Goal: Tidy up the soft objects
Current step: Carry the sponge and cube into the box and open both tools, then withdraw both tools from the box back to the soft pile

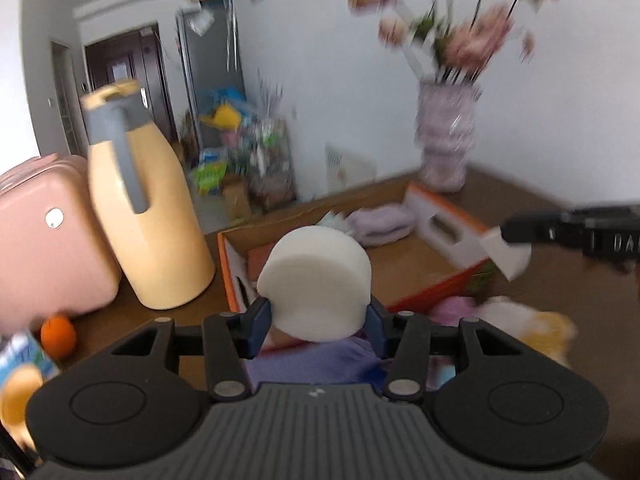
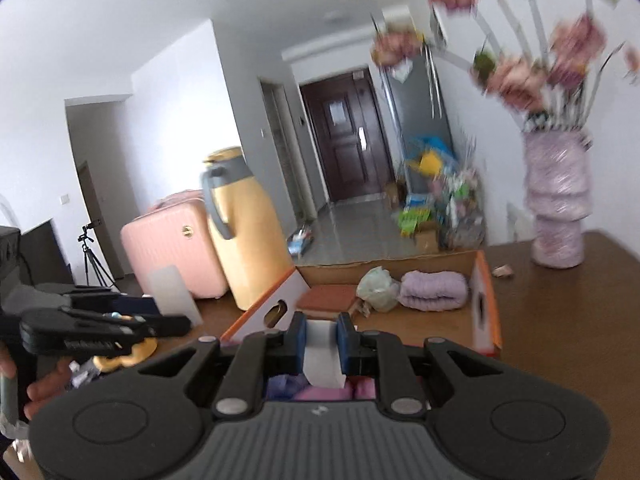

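Note:
My left gripper is shut on a round white foam block and holds it above the near edge of an open cardboard box. My right gripper is shut on a narrow white foam piece, in front of the same box. Inside the box lie a folded lilac towel, a pale green crumpled bag and a rust-coloured pad. In the left wrist view the right gripper comes in from the right with its white piece. Purple, pink and yellow soft things lie below both grippers.
A yellow thermos jug and a pink suitcase stand left of the box. A lilac vase with pink flowers stands at the back right of the brown table. An orange lies at the near left.

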`<state>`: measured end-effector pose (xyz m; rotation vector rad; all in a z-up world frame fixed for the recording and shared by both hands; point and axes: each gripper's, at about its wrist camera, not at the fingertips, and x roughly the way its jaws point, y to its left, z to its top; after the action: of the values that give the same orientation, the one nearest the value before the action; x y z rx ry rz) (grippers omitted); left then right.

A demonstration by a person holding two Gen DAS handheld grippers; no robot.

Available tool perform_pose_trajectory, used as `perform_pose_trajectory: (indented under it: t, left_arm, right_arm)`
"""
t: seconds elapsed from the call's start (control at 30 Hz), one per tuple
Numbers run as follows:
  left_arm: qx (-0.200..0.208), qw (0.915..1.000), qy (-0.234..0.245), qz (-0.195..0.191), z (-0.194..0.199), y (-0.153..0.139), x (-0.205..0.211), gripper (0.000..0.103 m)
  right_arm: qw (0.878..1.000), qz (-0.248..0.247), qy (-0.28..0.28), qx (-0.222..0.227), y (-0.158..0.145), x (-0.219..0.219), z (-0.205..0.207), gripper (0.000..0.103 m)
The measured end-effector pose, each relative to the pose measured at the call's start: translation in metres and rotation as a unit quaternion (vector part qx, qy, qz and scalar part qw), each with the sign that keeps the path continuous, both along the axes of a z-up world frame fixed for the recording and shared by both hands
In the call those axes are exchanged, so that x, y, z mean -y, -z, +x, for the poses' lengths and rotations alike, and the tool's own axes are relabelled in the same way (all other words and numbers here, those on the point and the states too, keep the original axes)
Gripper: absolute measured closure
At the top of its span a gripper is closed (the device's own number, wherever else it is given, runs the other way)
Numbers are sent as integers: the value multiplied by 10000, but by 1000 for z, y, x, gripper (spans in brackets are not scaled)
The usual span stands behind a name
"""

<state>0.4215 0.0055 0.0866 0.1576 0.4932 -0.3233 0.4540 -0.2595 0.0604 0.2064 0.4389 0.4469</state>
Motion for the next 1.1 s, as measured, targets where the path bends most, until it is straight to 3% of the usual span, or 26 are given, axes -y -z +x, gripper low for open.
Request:
perform_pose_trajectory:
  t: [0.1, 0.2, 0.37, 0.4, 0.47, 0.53, 0.57, 0.63, 0.77, 0.93, 1.1]
  left_arm:
    - [-439, 9978, -15, 496, 67, 0, 15, 53]
    - [-1164, 9908, -95, 690, 133, 14, 25, 52]
    - [-2323, 9687, -253, 833, 214, 51, 28, 43]
    - [-2399, 9662, -302, 896, 222, 57, 29, 39]
    - [-2411, 9650, -349, 975, 233, 65, 29, 25]
    - [-2484, 9635, -340, 937, 243, 68, 27, 22]
    - [-2495, 9641, -321, 856, 245, 68, 25, 18]
    - [-2507, 9646, -292, 762, 247, 67, 26, 17]
    - [-2334, 9698, -341, 617, 246, 56, 17, 16]
    - [-2173, 9730, -520, 576, 238, 39, 8, 16]
    - [-1923, 9782, -662, 417, 205, 10, -2, 15]
  right_arm:
    - [9987, 135, -41, -484, 6, -11, 73, 87]
    - [9935, 392, -98, -1068, 20, -24, 140, 87]
    - [9868, 290, -157, -1586, 52, -60, 202, 85]
    - [9858, 261, -181, -1647, 59, -67, 209, 84]
    - [9831, 189, -138, -1815, 72, -79, 225, 78]
    - [9814, 229, -98, -1901, 80, -85, 236, 74]
    - [9808, 275, -97, -1927, 82, -88, 239, 67]
    - [9805, 350, -112, -1932, 83, -89, 238, 62]
    - [9837, 289, -70, -1773, 73, -86, 232, 62]
    - [9872, 141, 57, -1590, 46, -70, 215, 60]
    - [9922, -214, 199, -1213, 7, -46, 172, 55]
